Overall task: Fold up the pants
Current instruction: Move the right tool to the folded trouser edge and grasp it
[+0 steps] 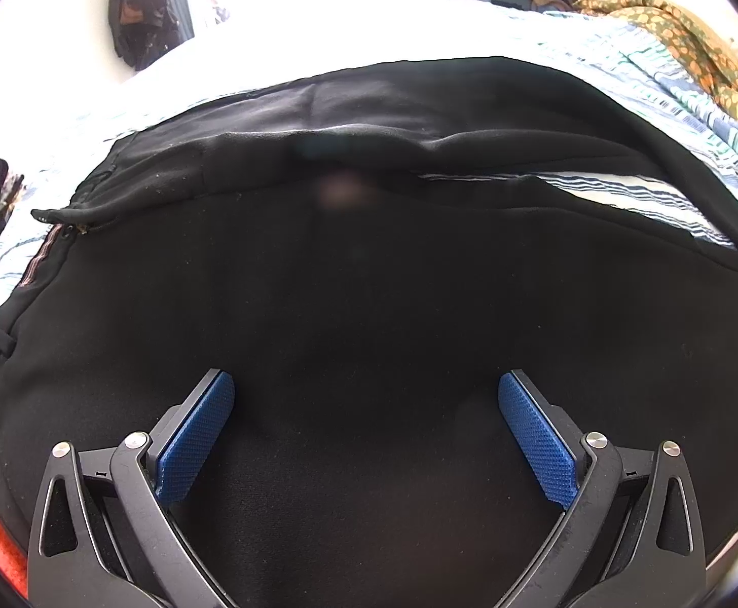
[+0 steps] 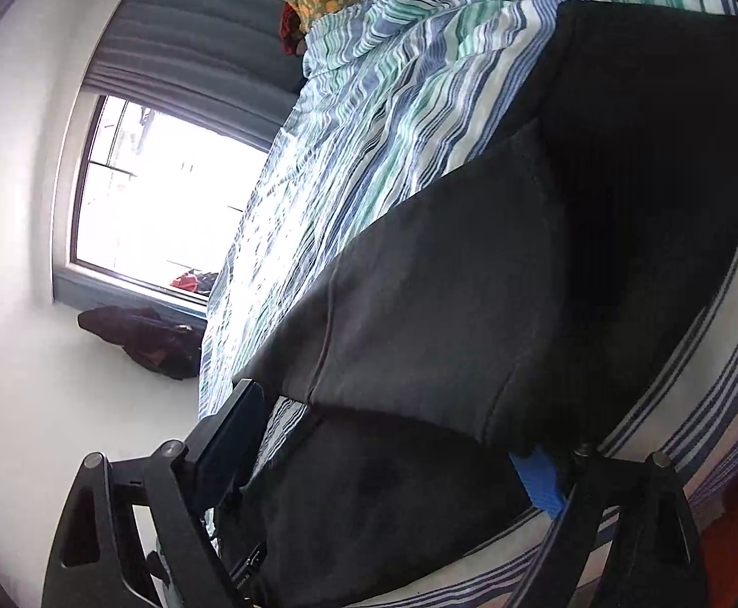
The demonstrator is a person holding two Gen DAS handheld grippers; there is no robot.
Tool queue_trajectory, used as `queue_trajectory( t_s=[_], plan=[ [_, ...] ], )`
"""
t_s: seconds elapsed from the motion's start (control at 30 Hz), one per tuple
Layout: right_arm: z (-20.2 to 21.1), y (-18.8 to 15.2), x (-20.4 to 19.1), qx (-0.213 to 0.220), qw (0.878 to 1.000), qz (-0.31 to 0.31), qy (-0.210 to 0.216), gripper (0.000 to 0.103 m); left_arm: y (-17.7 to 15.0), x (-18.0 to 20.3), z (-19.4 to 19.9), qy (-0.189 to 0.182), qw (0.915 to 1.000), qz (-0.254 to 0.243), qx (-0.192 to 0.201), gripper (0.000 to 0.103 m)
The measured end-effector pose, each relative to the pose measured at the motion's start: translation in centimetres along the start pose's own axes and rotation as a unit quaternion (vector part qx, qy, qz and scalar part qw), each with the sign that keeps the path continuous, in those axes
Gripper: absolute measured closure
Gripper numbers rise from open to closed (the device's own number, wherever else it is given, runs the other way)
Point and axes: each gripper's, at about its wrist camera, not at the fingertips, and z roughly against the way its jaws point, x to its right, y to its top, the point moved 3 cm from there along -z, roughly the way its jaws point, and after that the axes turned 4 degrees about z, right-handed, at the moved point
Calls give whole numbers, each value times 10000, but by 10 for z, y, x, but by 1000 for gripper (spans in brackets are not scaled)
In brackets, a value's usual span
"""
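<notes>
- Black pants (image 1: pixel 369 278) lie spread on a bed and fill most of the left wrist view; the waistband, with a belt loop and a zip, runs along the cloth's edge from 7 to 9 o'clock
- A fold of the same black cloth crosses the upper half of that view, and a sliver of striped sheet shows through a gap in the cloth at 3 o'clock
- In the right wrist view, which is rolled well to one side, the pants (image 2: pixel 470 304) run from 1 o'clock down to 6 o'clock, with a greyer panel lying over a darker layer
- The left gripper (image 1: pixel 366 435) hovers over the middle of the pants with its fingers wide; the blue pads (image 1: pixel 196 435) face each other with bare black cloth between them, and neither visibly presses on it
- The right gripper (image 2: pixel 394 456) sits at the near edge of the pants with its fingers wide; black cloth lies between them and covers part of the blue pad (image 2: pixel 541 481) at 5 o'clock, but whether the pads pinch it cannot be told
- The bed sheet (image 2: pixel 369 126), striped blue, green and white, surrounds the pants
- A blanket with orange spots (image 1: pixel 683 35) is heaped at 1 o'clock in the left wrist view
- A bright window (image 2: pixel 166 192) with a grey curtain above it shows at 9 o'clock in the right wrist view
- Dark clothing (image 1: pixel 146 5) hangs on the white wall at 11 o'clock in the left wrist view
</notes>
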Motion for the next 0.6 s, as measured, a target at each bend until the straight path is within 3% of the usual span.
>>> queue_trajectory(
  t_s=[0.17, 0.47, 0.5, 0.6],
  plan=[
    [1, -1, 5, 113, 9988, -155, -458, 41, 0, 1, 0, 32, 10000, -13, 4, 1],
    [-1, 0, 19, 133, 9982, -522, -251, 45, -2, 2, -2, 39, 10000, -15, 12, 1],
    [-1, 0, 20, 131, 9982, -506, -298, 48, -2, 2, -2, 39, 10000, -15, 13, 1],
    [4, -6, 28, 46, 9975, -505, -494, 78, -2, 2, -2, 41, 10000, -16, 17, 1]
  ],
)
